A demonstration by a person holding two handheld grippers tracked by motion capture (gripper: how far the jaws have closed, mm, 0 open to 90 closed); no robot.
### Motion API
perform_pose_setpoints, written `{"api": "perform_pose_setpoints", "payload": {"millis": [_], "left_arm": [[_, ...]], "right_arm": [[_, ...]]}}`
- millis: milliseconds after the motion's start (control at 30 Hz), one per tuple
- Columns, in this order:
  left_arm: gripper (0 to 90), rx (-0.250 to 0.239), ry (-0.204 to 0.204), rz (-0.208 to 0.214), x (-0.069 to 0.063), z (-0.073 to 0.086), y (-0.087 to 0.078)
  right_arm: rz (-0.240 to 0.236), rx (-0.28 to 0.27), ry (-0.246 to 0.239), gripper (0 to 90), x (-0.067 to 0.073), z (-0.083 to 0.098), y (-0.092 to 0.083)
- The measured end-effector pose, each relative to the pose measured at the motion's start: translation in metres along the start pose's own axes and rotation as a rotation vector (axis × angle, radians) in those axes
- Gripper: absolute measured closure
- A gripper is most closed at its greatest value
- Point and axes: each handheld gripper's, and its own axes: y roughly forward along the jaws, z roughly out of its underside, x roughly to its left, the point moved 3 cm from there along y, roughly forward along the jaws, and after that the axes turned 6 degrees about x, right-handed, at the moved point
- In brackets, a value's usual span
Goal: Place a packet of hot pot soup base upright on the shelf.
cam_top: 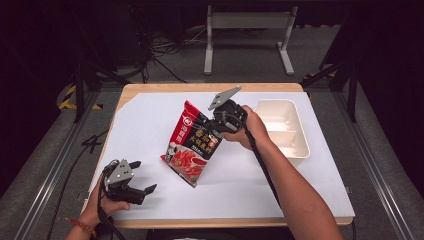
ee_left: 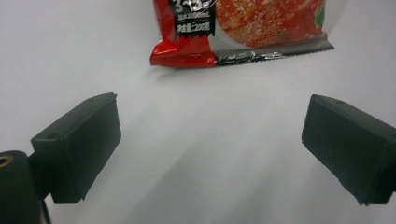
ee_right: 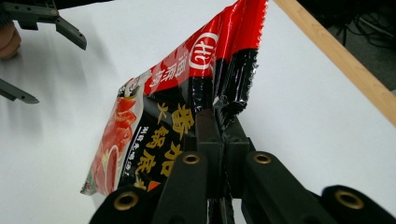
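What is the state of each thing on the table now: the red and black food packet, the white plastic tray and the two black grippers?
Red and black food packet: sealed, lifted at one edge, lower corner on the white table cover.
White plastic divided tray: upright, empty.
Right gripper: shut on the packet's edge.
Left gripper: open, holding nothing, apart from the packet.

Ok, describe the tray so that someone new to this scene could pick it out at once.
On the white table, look to the far right side, just beyond the person's right hand. The white divided tray sits there, the one rigid container, unlike the red printed pouch.
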Motion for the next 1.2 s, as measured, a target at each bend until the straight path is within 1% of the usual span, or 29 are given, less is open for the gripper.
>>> {"api": "perform_pose_setpoints", "payload": {"millis": [167, 200, 367, 467, 500, 567, 667, 700, 733, 767, 800, 867, 1000, 1067, 1100, 1167, 1200], "left_arm": [[5.7, 0.002, -0.002, -0.005, 0.0, 0.0, 0.0], [5.7, 0.002, -0.002, -0.005, 0.0, 0.0, 0.0], [5.7, 0.004, 0.0, -0.009, 0.001, 0.0, 0.0], [5.7, 0.005, -0.003, -0.009, 0.0, 0.0, 0.0], [5.7, 0.006, -0.002, -0.011, 0.001, 0.0, 0.0], [5.8, 0.005, 0.0, -0.009, 0.001, 0.0, 0.0], [5.9, 0.001, -0.001, -0.006, 0.001, 0.0, 0.0], [5.9, 0.002, -0.002, -0.005, 0.0, 0.0, 0.0], [5.9, 0.004, 0.0, -0.005, 0.001, 0.0, 0.0], [5.9, 0.004, 0.0, -0.005, 0.001, 0.0, 0.0], [5.9, 0.003, -0.001, -0.007, 0.001, 0.0, 0.0], [5.9, 0.003, 0.001, -0.01, 0.001, 0.0, 0.0], [5.9, 0.002, -0.001, -0.014, 0.001, 0.0, 0.0], [5.9, 0.004, 0.002, -0.013, 0.001, 0.0, 0.0], [5.9, 0.005, 0.003, -0.012, 0.001, 0.0, 0.0], [5.9, 0.004, -0.002, -0.011, 0.001, 0.0, 0.001], [5.9, 0.004, -0.002, -0.011, 0.001, 0.0, 0.001]], "right_arm": [[0.02, -0.005, -0.049, 88.8, 0.004, -0.002, -0.011], [0.02, -0.005, -0.049, 88.8, 0.004, -0.002, -0.011], [0.05, 0.001, -0.093, 88.9, 0.008, -0.007, -0.023], [0.06, 0.008, -0.114, 88.9, 0.01, -0.01, -0.029], [0.06, 0.008, -0.114, 88.9, 0.01, -0.01, -0.029], [0.081, 0.02, -0.141, 88.9, 0.011, -0.012, -0.034], [0.092, 0.021, -0.162, 88.9, 0.011, -0.014, -0.041], [0.097, 0.016, -0.16, 88.9, 0.011, -0.014, -0.043], [0.1, 0.018, -0.173, 88.9, 0.009, -0.014, -0.045], [0.101, 0.019, -0.169, 89.0, 0.009, -0.014, -0.047], [0.114, 0.014, -0.167, 89.0, 0.007, -0.013, -0.049], [0.121, 0.015, -0.162, 89.1, 0.004, -0.012, -0.052], [0.146, 0.014, -0.161, 89.2, -0.003, -0.008, -0.063], [0.149, 0.014, -0.164, 89.2, -0.004, -0.007, -0.066], [0.169, 0.006, -0.158, 89.3, -0.008, -0.005, -0.072], [0.168, -0.003, -0.151, 89.3, -0.012, -0.001, -0.079], [0.168, -0.003, -0.151, 89.3, -0.012, -0.001, -0.079]]}}
